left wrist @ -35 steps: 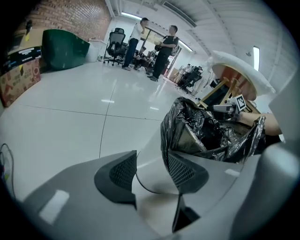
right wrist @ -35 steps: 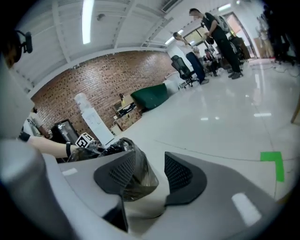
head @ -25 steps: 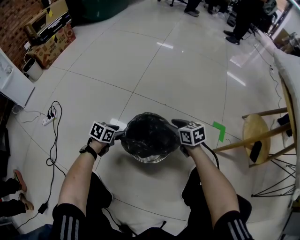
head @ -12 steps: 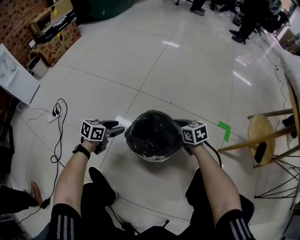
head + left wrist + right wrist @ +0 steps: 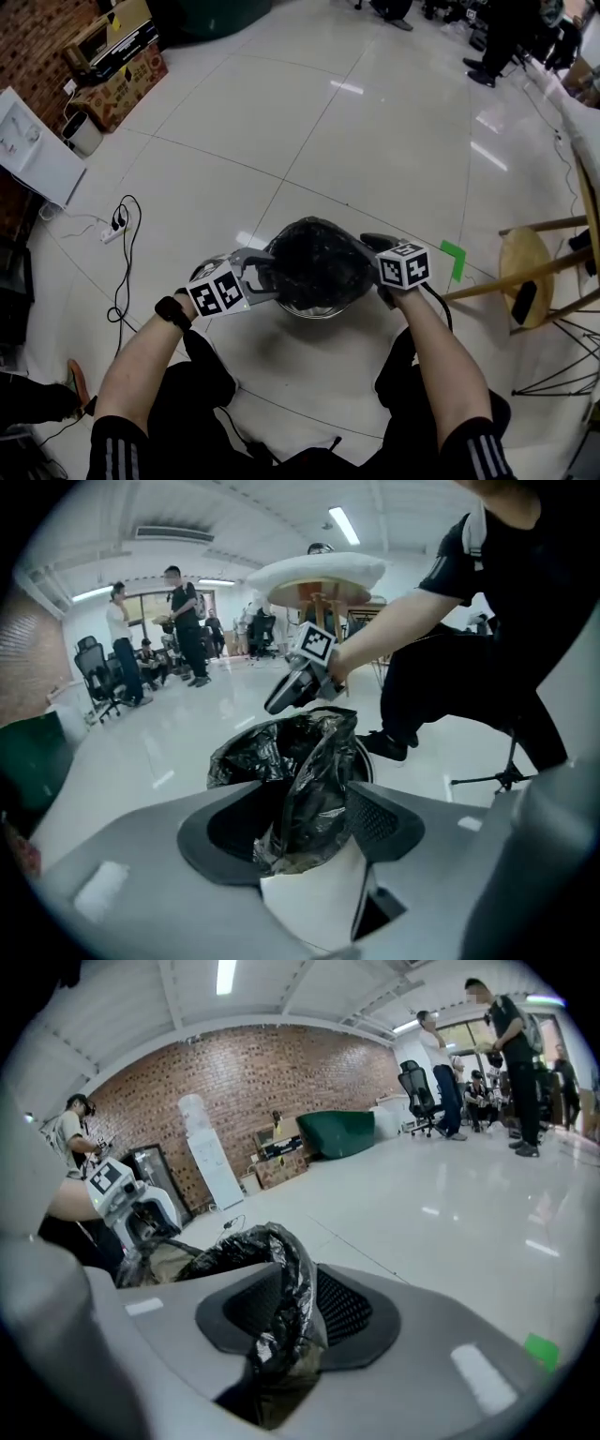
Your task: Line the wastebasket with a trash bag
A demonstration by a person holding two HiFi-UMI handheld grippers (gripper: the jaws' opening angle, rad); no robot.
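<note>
A black trash bag point(image 5: 314, 267) fills and overhangs the round metal wastebasket point(image 5: 309, 313) on the floor in the head view. My left gripper point(image 5: 255, 277) is at the basket's near-left rim. Its jaws have just been opening and stand wide, with a loose fold of the bag point(image 5: 317, 785) between them, leaning on the right pad point(image 5: 382, 817). My right gripper point(image 5: 372, 246) is at the right rim. Its jaws have just been opening too, and a twisted strand of the bag point(image 5: 281, 1283) still lies between the pads.
A wooden stool point(image 5: 521, 266) stands to the right, with a green tape mark point(image 5: 456, 260) on the tiles beside it. A power strip and cable point(image 5: 117, 231) lie to the left. Cardboard boxes point(image 5: 112, 80) sit far left. People stand in the background.
My left gripper swung from the left of the basket in toward its near-left rim, rising and rolling over. My right gripper stayed at the right rim.
</note>
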